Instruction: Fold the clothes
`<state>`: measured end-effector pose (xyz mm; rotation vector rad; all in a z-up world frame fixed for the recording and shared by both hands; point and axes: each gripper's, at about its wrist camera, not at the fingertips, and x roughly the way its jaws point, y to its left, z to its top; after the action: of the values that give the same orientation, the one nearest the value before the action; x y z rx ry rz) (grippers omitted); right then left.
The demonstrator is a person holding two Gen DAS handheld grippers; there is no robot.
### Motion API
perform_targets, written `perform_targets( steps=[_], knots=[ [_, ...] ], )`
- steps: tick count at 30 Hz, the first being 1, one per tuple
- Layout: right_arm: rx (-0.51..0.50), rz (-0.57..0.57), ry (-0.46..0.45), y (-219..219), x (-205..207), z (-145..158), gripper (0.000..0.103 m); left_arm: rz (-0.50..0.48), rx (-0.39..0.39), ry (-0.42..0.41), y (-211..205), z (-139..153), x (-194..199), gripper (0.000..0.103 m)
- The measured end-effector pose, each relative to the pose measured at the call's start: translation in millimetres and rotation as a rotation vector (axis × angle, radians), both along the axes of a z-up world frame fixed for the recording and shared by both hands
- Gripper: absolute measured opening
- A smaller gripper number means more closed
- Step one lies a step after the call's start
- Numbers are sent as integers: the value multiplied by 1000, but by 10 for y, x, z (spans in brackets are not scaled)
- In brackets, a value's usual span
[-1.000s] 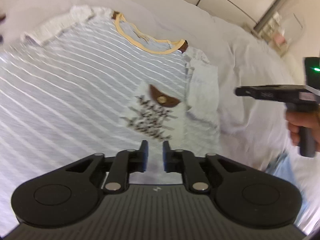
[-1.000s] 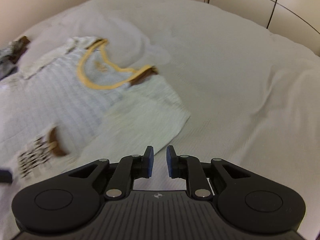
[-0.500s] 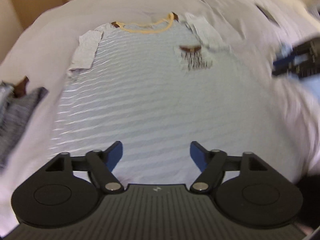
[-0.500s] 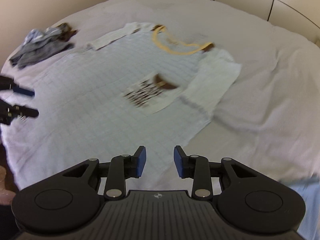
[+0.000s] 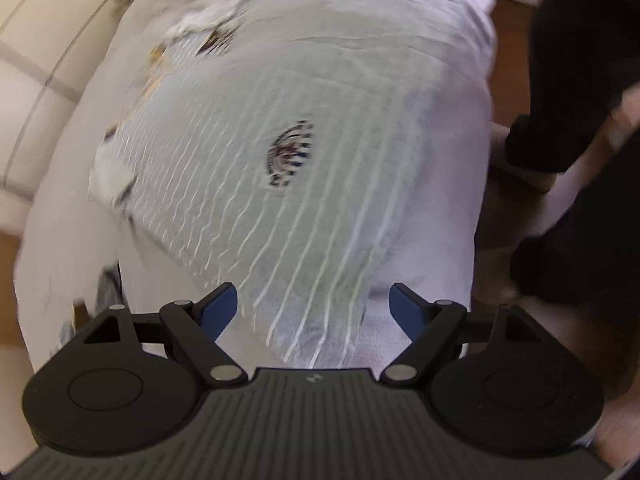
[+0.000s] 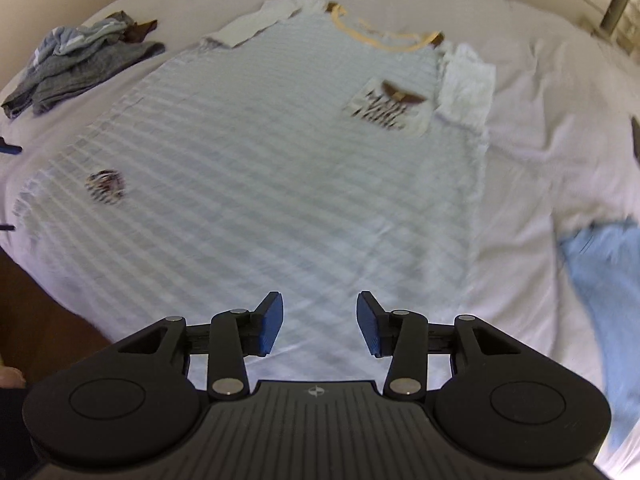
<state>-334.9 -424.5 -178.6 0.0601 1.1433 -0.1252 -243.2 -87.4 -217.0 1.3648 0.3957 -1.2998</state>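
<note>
A pale striped T-shirt point(image 6: 280, 152) with a yellow collar point(image 6: 384, 38) lies spread flat on the white bed, with a patterned chest pocket point(image 6: 386, 106) and a small round emblem point(image 6: 105, 186) near its hem. My right gripper point(image 6: 319, 322) hovers open above the shirt's bottom hem, nothing between its fingers. In the left wrist view the same shirt point(image 5: 304, 184) is seen blurred from its lower corner, emblem point(image 5: 290, 156) in the middle. My left gripper point(image 5: 313, 306) is wide open over the hem at the bed's edge.
A heap of grey and blue clothes point(image 6: 76, 64) lies at the far left of the bed point(image 6: 528, 128). A light blue garment point(image 6: 604, 280) lies at the right. A person's dark-clothed legs point(image 5: 576, 92) stand beside the bed edge. Cupboard doors point(image 5: 36, 60) are at the left.
Both grippers have opened from nearly shut and pulled back from the collar end to the shirt's hem. The left one has swung round to the lower corner by the bed's edge.
</note>
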Motion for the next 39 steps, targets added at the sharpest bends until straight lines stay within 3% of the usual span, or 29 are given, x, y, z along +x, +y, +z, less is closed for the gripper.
perform_targets(
  steps=[2,4,9,10,12,13,19,22,27,32,34,39],
  knots=[
    [-2,2,6,62,-17,-21,45,-74,19,-37,-3,-149,-79,80],
    [-5,2,11,113,-36,-44,45,-124,35,-84,-40,-302,-124,74],
    [-13,4,24,243,-83,-101,45,-74,9,-125,-245,-428,-89,60],
    [-14,4,27,269,-93,-112,45,-66,4,-126,-277,-415,-69,52],
    [-17,4,32,320,-112,-135,45,-41,-19,-126,-350,-335,11,16],
    [-27,7,31,338,-143,-137,45,-28,-24,-118,-381,-293,56,14],
    [-119,96,10,657,-362,-207,46,82,-69,59,-513,108,315,10],
    [-161,172,-19,950,-435,-293,53,161,-91,157,-608,288,445,10],
    [-199,236,-130,1406,-305,-437,65,234,-100,269,-723,515,596,8],
    [-257,270,-253,1841,-80,-659,67,273,-113,331,-750,686,663,6],
    [-299,252,-269,1930,-16,-750,67,278,-115,339,-756,740,689,6],
    [-425,169,-266,1907,-53,-873,50,278,-115,338,-759,793,722,4]
  ],
)
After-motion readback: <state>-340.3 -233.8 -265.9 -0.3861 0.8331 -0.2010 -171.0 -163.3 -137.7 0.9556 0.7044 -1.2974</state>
